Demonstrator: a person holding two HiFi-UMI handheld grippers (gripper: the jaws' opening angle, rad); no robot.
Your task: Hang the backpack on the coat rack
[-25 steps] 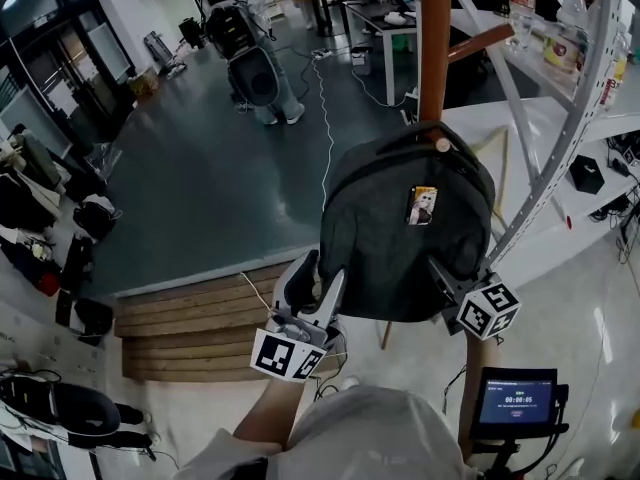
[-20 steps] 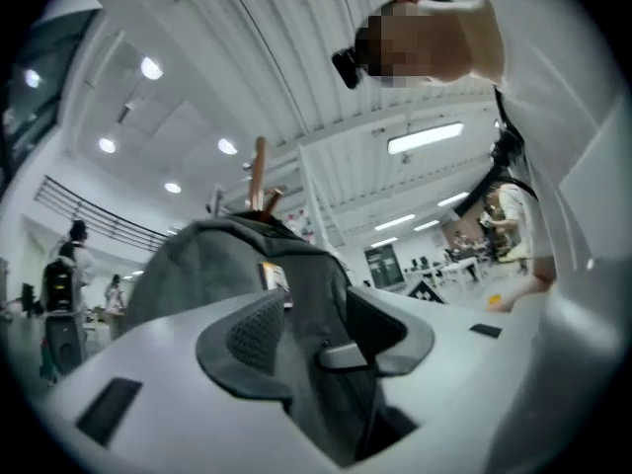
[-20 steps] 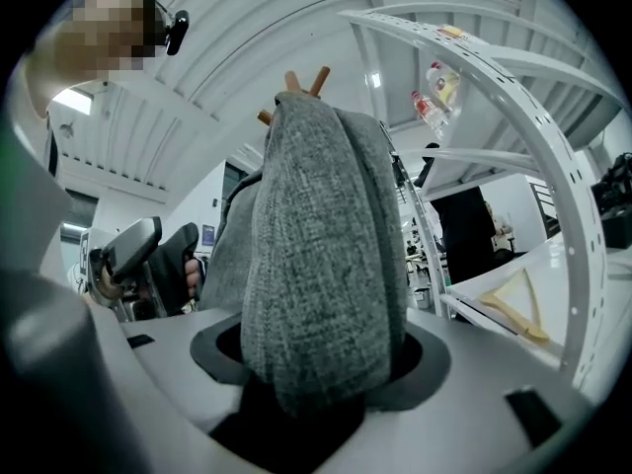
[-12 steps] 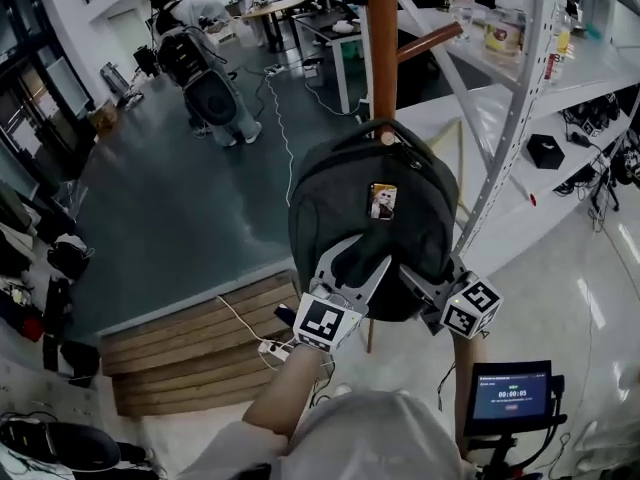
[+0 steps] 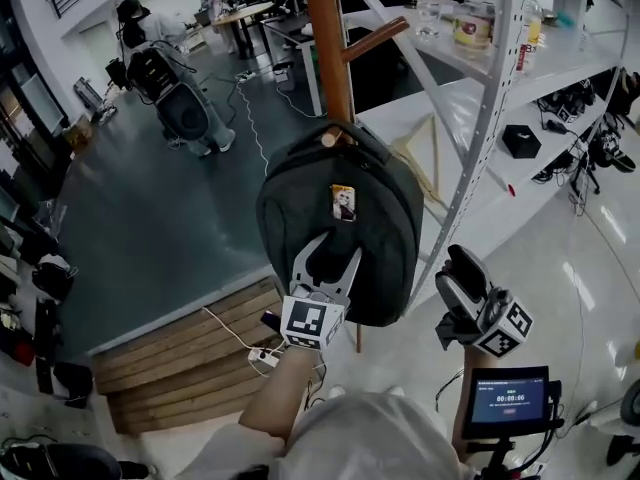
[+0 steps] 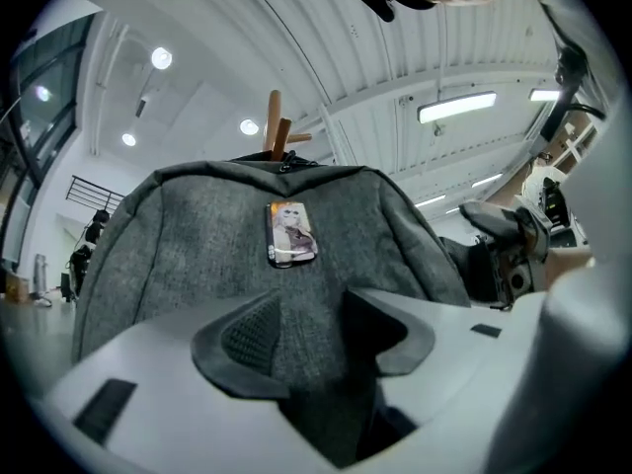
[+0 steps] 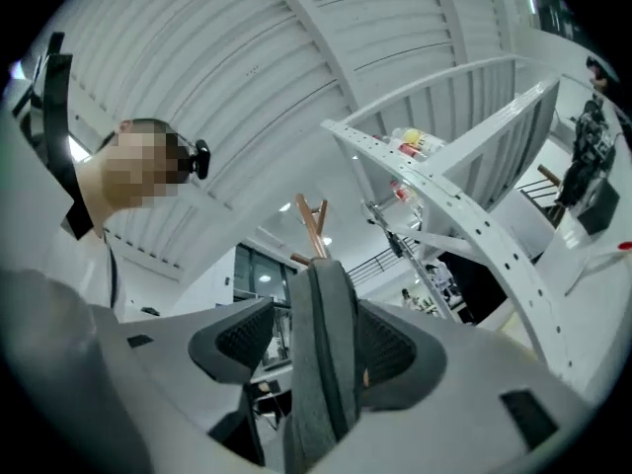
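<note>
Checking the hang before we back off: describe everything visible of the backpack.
The backpack is dark grey woven fabric, rounded, with a small picture card on its front. It hangs upright by its top handle from a peg of the wooden coat rack. The left gripper has its open fingers against the lower front. The right gripper, fingers opening, is clear of it at its side.
</note>
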